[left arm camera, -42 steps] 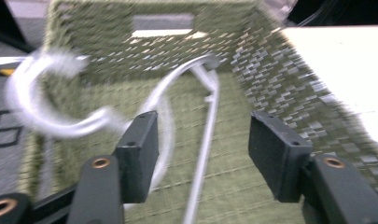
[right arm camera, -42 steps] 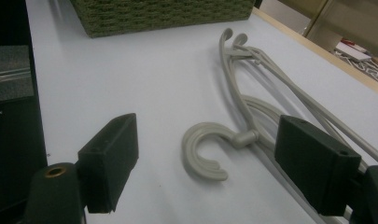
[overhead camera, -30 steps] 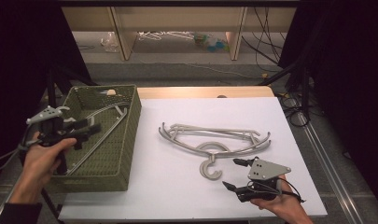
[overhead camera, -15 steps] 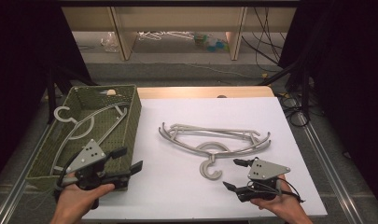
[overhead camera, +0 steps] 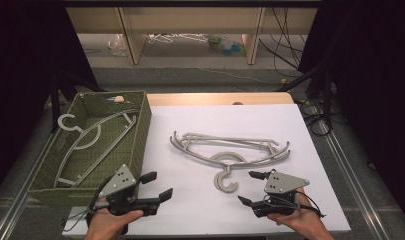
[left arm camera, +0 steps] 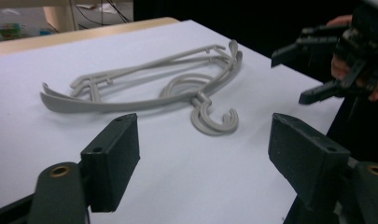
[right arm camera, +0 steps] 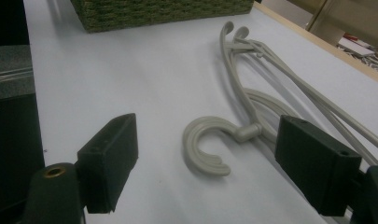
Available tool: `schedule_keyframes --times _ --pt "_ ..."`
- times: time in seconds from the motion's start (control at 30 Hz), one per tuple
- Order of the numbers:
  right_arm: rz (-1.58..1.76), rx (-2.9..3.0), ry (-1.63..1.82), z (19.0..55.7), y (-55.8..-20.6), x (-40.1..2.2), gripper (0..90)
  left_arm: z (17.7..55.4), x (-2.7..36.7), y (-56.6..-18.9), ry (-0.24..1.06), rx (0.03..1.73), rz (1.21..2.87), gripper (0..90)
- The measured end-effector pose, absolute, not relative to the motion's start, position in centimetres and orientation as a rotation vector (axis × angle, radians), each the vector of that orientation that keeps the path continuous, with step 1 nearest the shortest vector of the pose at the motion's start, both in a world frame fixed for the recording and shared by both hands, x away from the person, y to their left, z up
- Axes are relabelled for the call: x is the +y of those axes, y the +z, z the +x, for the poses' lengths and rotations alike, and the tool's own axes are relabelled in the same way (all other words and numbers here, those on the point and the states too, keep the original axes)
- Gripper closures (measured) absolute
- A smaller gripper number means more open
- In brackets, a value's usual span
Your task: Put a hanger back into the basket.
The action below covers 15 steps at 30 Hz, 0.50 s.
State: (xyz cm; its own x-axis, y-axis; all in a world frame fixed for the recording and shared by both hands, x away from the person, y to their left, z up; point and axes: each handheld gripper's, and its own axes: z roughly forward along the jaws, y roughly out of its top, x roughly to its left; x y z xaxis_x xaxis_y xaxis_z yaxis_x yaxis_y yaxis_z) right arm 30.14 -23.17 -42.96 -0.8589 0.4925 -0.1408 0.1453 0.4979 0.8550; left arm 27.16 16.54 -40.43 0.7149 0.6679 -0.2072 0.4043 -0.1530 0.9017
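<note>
- Hangers (overhead camera: 230,150): grey plastic stack, flat on white worktop (overhead camera: 310,130), mid-right, hooks facing the person. Hooks (right arm camera: 210,144) lie just ahead of R gripper.
- L gripper (overhead camera: 157,186): low over worktop's near edge, beside basket corner, aimed at stack; jaws just been opening, now wide, nothing btwn them.
- R gripper (overhead camera: 251,187): near edge of worktop, close to hooks, not touching; jaws wide apart, empty.
- Basket (overhead camera: 140,125): green woven, left of worktop, w/ one more hanger (overhead camera: 90,140) lying inside.
</note>
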Motion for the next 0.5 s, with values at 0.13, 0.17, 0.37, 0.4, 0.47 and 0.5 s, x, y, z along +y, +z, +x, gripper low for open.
schedule_keyframes --times 0.13,0.17,0.37,0.4,0.47,0.5 --pt "0.534 2.389 1.299 30.1 -43.0 -23.2 22.4 27.4 16.0 -42.5 0.337 0.817 1.831 21.1" --pt "0.533 2.397 1.294 30.1 -43.0 -23.2 22.3 27.5 15.9 -42.8 0.336 0.818 1.824 21.0" --pt "0.535 2.388 1.302 30.2 -43.1 -23.3 22.2 27.2 15.5 -43.3 0.337 0.812 1.803 16.8" --pt "0.536 2.388 1.303 30.3 -43.1 -23.4 22.1 27.2 15.5 -43.4 0.334 0.806 1.795 16.7" --pt "0.543 2.386 1.295 30.4 -43.2 -23.5 22.0 27.1 15.4 -43.4 0.338 0.804 1.795 16.7" --pt "0.544 2.389 1.290 30.5 -43.3 -23.6 21.9 27.2 15.3 -43.6 0.339 0.805 1.794 16.7"
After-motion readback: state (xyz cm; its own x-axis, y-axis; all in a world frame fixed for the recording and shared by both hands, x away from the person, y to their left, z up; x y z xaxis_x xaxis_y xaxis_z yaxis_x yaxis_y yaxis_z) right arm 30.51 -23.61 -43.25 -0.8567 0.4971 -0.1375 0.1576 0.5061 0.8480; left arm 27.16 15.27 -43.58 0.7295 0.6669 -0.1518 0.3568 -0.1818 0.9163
